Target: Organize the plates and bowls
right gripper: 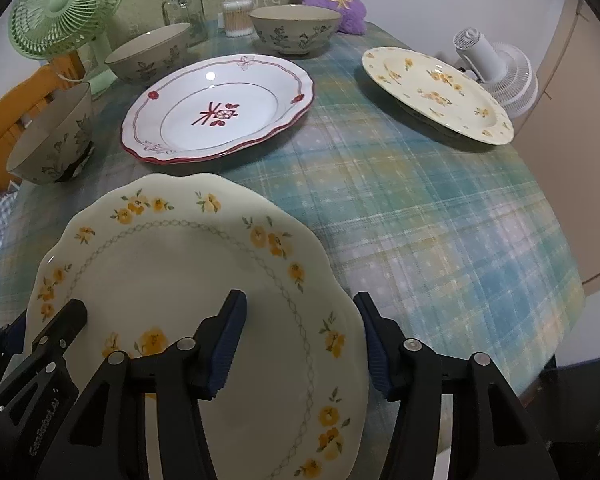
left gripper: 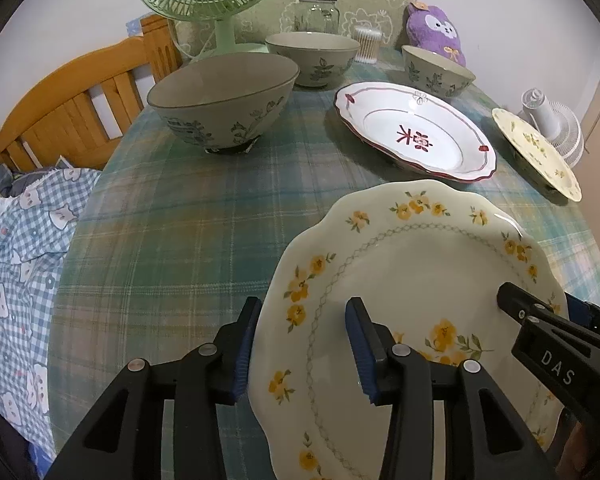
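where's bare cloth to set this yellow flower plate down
Free: the tablecloth right of the held plate, below the small yellow plate; also left, below the big bowl. Crowded at the back.

The right gripper (left gripper: 540,304) bore white letters "DAS" on its black body. The white plate (left gripper: 414,130) at the far middle of the tabletop carried a red character-like mark in its centre, which could not be read for certain.
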The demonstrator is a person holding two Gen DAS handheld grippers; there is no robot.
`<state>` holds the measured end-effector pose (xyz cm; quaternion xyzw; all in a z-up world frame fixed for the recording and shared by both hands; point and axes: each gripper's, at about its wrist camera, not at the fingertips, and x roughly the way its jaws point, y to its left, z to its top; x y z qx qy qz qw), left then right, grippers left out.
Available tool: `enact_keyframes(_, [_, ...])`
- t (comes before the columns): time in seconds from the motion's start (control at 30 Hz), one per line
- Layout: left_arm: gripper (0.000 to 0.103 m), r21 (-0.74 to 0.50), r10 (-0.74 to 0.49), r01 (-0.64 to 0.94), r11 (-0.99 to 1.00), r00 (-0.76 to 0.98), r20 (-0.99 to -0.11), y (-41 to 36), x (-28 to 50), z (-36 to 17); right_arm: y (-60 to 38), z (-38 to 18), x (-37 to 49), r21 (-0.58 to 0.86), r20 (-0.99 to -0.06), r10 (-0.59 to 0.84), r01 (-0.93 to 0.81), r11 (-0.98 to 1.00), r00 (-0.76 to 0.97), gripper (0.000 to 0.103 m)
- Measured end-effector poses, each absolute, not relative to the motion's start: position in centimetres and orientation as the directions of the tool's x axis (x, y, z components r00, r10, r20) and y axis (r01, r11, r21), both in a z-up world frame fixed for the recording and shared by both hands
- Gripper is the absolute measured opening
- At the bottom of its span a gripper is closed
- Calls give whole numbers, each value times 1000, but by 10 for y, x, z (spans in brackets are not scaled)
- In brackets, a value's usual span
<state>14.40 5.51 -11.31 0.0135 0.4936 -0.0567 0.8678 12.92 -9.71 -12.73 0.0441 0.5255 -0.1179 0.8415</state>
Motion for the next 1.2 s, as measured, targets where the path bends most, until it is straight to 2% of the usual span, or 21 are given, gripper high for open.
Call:
enact_keyframes(0.4, [43,-54,-118,141,989,499,-858,18,143,-77,-137,-83,117,-77,-878,-199,281,957,435,55])
enact_keyframes(0.87, [43,-32,-61,66,997,495,-867,-99,148,-86,-257,-91,139,-54,-878,-145,208,977,455,55])
enact_keyframes(1.2, [43,-23,-18,-6,1000,457,-889,-131,161,-108,-293,-112,156,-21,-896,-81,140,990,437,55])
